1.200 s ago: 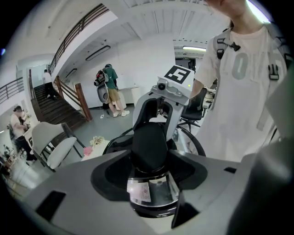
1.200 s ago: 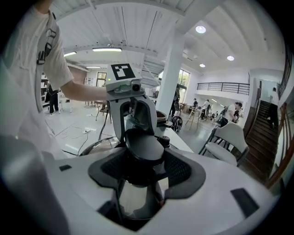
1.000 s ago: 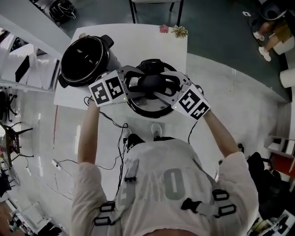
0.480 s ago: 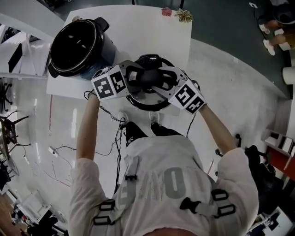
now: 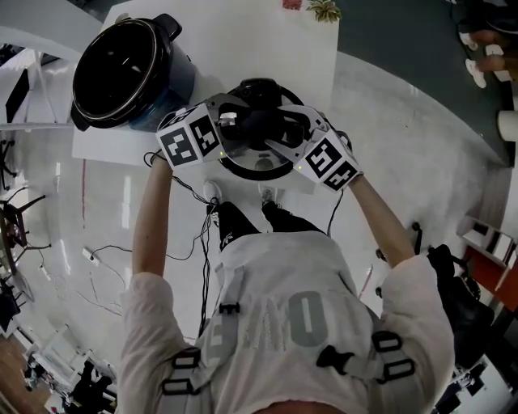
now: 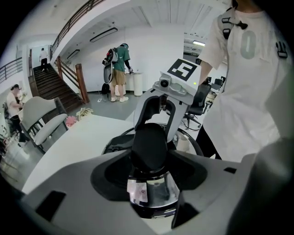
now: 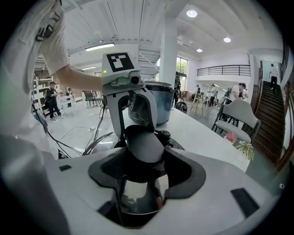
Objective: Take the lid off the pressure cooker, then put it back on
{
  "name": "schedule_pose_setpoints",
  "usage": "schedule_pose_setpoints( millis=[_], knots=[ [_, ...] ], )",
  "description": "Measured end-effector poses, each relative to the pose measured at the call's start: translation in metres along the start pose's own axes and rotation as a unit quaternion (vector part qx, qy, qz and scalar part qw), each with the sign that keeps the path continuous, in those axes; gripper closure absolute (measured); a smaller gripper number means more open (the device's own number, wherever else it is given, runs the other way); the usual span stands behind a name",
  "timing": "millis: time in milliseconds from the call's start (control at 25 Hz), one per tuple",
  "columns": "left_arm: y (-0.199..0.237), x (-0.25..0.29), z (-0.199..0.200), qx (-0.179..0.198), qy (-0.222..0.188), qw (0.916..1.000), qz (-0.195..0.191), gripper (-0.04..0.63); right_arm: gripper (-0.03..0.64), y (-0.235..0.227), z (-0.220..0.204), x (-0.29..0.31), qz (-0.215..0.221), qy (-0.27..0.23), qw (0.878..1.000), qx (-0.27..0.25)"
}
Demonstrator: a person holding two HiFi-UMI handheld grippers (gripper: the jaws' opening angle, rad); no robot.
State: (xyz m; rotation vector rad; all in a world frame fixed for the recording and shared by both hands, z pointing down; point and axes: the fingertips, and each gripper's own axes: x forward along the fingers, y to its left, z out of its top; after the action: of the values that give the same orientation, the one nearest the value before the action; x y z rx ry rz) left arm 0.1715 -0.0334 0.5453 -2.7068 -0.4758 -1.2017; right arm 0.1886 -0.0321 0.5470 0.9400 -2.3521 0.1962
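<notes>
The pressure cooker's round lid hangs level over the near edge of the white table, right of the open black pot. Its black knob sits between both grippers. My left gripper is shut on the knob from the left, and my right gripper is shut on the knob from the right. Each gripper view shows the other gripper straight across, jaws hugging the knob above its shiny stem. The frames do not show whether the lid touches the table.
Small flower ornaments lie at the table's far edge. Cables trail on the floor by the person's feet. A chair stands beyond the table. People stand further off in the hall.
Both grippers have sunk together with the lid, bringing it closer to the tabletop beside the pot. The grip on the knob looks the same.
</notes>
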Motion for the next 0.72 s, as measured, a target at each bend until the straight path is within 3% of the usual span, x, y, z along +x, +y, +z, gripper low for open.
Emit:
schedule_pose_setpoints(
  millis=[280, 720],
  knots=[
    [-0.006, 0.010, -0.007, -0.027, -0.009, 0.9996, 0.006, 0.345, 0.357, 0.007, -0.017, 0.005, -0.007, 0.031, 0.999, -0.042],
    [-0.004, 0.013, -0.006, -0.036, -0.029, 0.9989, 0.010, 0.345, 0.356, 0.006, -0.018, 0.008, -0.006, 0.025, 0.999, -0.041]
  ],
)
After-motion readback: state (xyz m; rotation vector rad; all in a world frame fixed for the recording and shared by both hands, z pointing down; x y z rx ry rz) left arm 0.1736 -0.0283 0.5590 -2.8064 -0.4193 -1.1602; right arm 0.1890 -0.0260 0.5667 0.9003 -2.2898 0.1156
